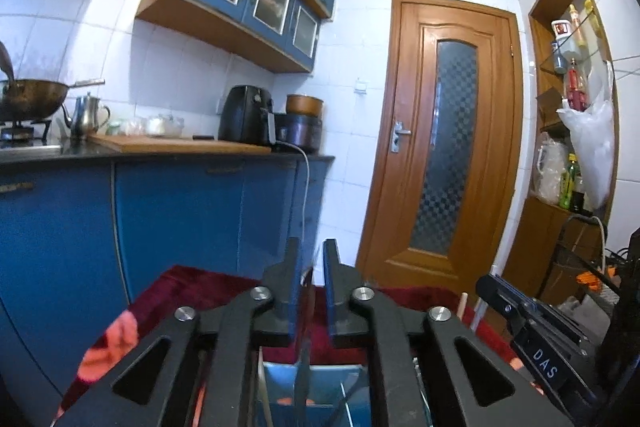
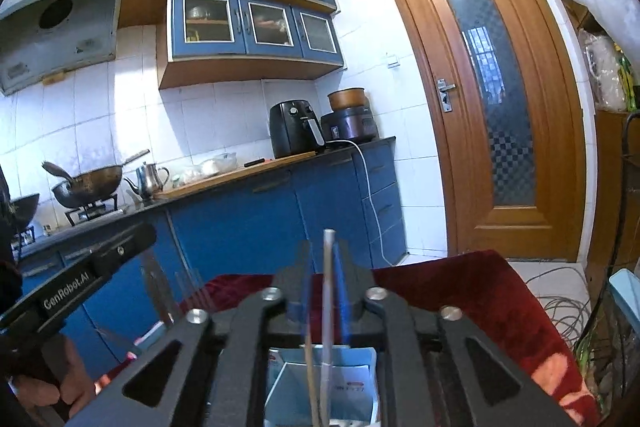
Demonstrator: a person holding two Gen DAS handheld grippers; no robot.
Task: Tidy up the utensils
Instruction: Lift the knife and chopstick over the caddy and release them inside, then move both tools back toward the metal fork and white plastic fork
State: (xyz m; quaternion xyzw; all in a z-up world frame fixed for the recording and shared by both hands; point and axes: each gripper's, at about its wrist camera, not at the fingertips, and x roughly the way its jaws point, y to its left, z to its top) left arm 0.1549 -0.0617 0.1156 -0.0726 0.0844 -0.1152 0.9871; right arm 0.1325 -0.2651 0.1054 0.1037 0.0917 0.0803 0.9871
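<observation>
— What is seen at the left gripper (image 1: 311, 267)?

— Its two blue-padded fingers are held a narrow gap apart. A dark slim utensil handle (image 1: 303, 359) is seen rising through that gap, but whether it is pinched cannot be told. Directly below the gripper, an open blue rectangular box (image 1: 320, 391) is seen on the dark red velvet cloth (image 1: 208, 287).

— And the right gripper (image 2: 322, 267)?

— It is closed on a thin white stick-like utensil (image 2: 327, 291), which is held upright between the blue pads and projects above the fingertips. A second, tan stick (image 2: 310, 367) is seen just left of it, lower down. The same kind of pale blue open box (image 2: 320, 379) is seen beneath, on the red cloth.

— What lies beyond the box?

— Blue lower cabinets (image 2: 248, 223) are seen behind it, with a black air fryer (image 2: 294, 129) and a dark wok (image 2: 90, 185) on the counter above. A brown wooden door with a frosted glass pane (image 2: 484, 99) is seen to the right of the box.
</observation>
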